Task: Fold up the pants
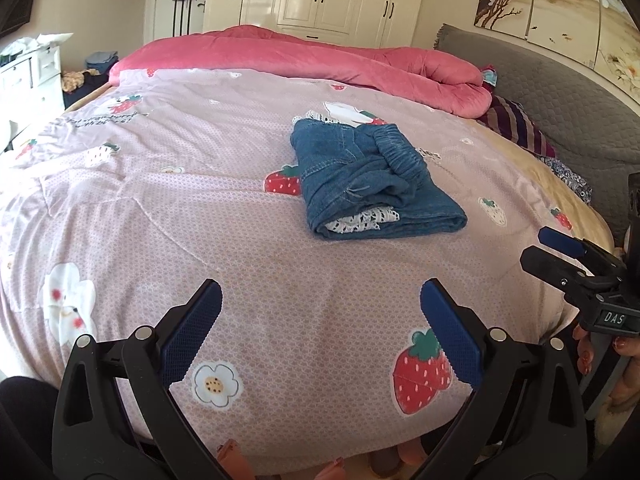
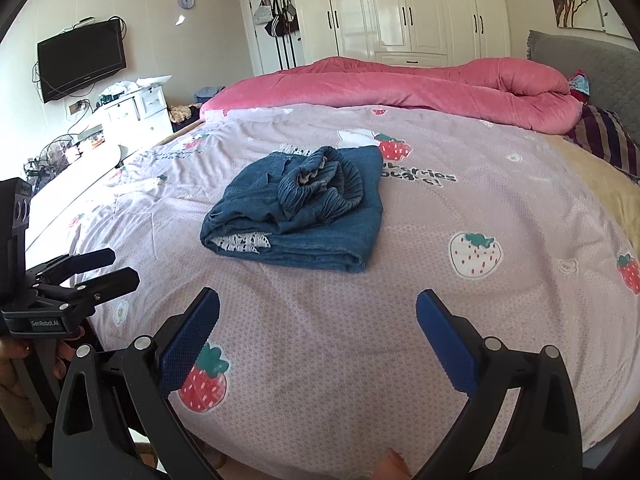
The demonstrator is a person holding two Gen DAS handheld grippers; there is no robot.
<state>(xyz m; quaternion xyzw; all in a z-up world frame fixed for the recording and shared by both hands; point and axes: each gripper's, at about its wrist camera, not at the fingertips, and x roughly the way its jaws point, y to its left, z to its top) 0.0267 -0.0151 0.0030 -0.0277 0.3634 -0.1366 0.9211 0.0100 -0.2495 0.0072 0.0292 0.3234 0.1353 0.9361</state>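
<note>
1. The denim pants (image 1: 372, 178) lie folded into a compact bundle on the bed (image 1: 240, 208), on a pink strawberry-print duvet cover (image 2: 460, 320), about mid-bed and well beyond both tools.
2. The elastic gathered waistband (image 2: 324, 184) sits bunched on top of the bundle; a white lace trim (image 1: 362, 220) pokes out of the folded edge facing the cameras.
3. The left tongs (image 1: 320, 320) hover over the near part of the cover, blue pads wide apart and holding nothing.
4. The right tongs (image 2: 318, 320) are likewise spread apart and empty, over the near edge of the bed, clear of the pants.
5. In the left wrist view the right tool appears at the right edge, with a hand (image 1: 592, 354) gripping its handle below.
6. A rolled pink quilt (image 2: 420, 84) lies along the far side of the bed, beside a grey headboard (image 1: 560, 96).
7. White wardrobe doors (image 2: 408, 8) fill the back wall; a wall-mounted television (image 2: 80, 60) hangs at left above a white dresser (image 2: 136, 114).
</note>
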